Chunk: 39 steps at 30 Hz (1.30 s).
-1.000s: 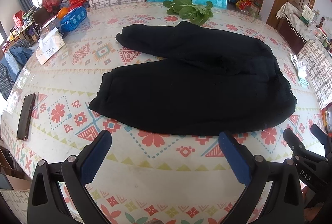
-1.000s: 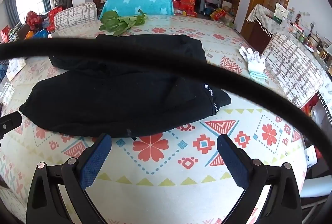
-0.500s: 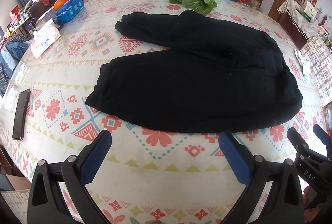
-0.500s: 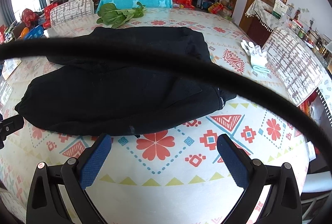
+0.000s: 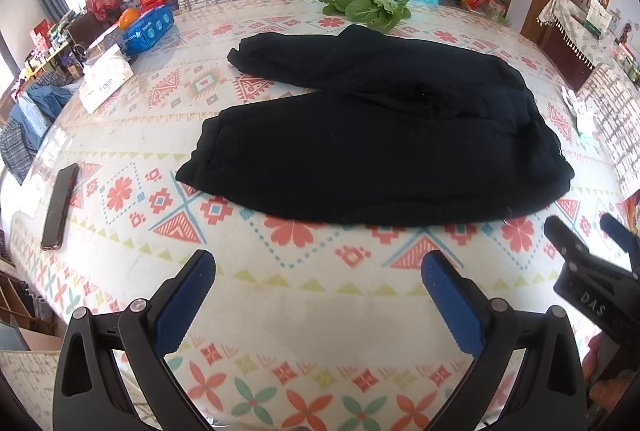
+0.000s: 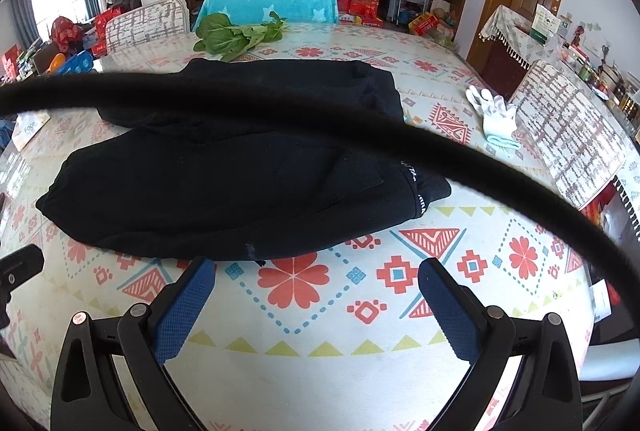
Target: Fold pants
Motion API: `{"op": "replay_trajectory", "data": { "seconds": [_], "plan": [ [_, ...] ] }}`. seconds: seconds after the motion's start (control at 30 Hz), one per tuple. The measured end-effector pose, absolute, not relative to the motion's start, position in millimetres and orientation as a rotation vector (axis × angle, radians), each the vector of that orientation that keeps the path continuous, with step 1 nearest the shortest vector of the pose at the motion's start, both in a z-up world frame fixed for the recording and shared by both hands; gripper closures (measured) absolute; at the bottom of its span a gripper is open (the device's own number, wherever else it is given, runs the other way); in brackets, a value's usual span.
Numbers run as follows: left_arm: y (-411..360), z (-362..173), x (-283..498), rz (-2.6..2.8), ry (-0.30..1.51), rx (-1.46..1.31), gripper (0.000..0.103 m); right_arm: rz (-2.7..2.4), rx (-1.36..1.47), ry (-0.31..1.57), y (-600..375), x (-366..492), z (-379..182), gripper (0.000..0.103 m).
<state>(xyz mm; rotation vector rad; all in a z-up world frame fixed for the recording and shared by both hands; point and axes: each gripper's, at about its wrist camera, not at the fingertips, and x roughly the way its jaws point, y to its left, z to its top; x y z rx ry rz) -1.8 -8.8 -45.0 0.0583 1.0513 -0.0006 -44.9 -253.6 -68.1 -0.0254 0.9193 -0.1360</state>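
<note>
Black pants (image 5: pixel 376 151) lie spread flat on the patterned tablecloth (image 5: pixel 280 291), legs pointing left and waistband at the right; they also show in the right wrist view (image 6: pixel 224 187). My left gripper (image 5: pixel 316 283) is open and empty, above the table just in front of the near leg's edge. My right gripper (image 6: pixel 314 291) is open and empty, close to the near edge of the pants below the waist. The right gripper also shows at the right edge of the left wrist view (image 5: pixel 588 231).
A phone (image 5: pixel 60 207) lies at the table's left edge. Leafy greens (image 5: pixel 364 5) lie at the far side. A tissue box (image 5: pixel 106 77) and a blue packet (image 5: pixel 150 29) sit at the far left. White gloves (image 6: pixel 494 117) lie to the right. A black cable (image 6: pixel 320 123) crosses the right view.
Both grippers have moved a little closer to the near edge of the pants. The pants have not moved. Both stay open.
</note>
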Motion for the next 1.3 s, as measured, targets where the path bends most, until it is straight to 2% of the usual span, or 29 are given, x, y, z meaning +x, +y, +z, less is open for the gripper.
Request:
{"op": "replay_trajectory", "data": {
  "seconds": [0.73, 1.3],
  "plan": [
    [-63, -12, -53, -0.092, 0.942, 0.096, 0.000, -0.113, -0.045, 0.828, -281, -77, -43, 0.000],
    [-79, -6, -71, -0.112, 0.922, 0.096, 0.000, -0.107, -0.054, 0.819, -289, -92, -41, 0.000]
  ]
}}
